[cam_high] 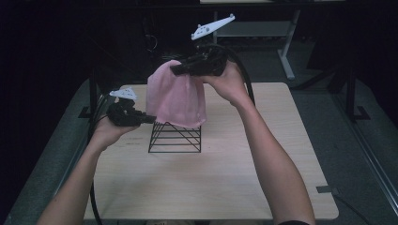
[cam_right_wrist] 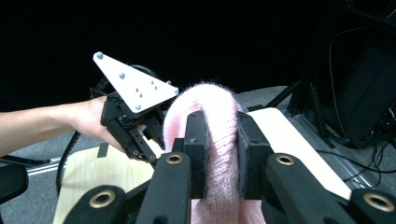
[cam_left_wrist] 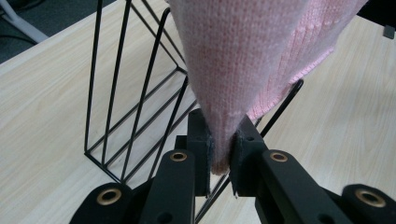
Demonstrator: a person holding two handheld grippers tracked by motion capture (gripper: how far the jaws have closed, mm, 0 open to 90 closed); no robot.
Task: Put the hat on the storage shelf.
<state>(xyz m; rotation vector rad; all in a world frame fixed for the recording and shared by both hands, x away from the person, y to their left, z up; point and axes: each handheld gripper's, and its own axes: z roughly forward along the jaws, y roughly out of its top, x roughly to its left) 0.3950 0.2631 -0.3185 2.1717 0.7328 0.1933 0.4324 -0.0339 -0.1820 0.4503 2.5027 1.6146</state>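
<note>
Pink knit cloth, pinched by both grippers' fingers, hangs over black wire rack.

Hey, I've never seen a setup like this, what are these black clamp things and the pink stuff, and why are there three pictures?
A person holds a hand-operated gripper in each hand. One camera looks down on the wooden table; the other two ride on the grippers and look along their black jaws. The left gripper is shut on a low edge of a pink knitted cloth. The right gripper is shut on its top, lifting it. The cloth hangs over a black wire rack standing on the table.
</note>
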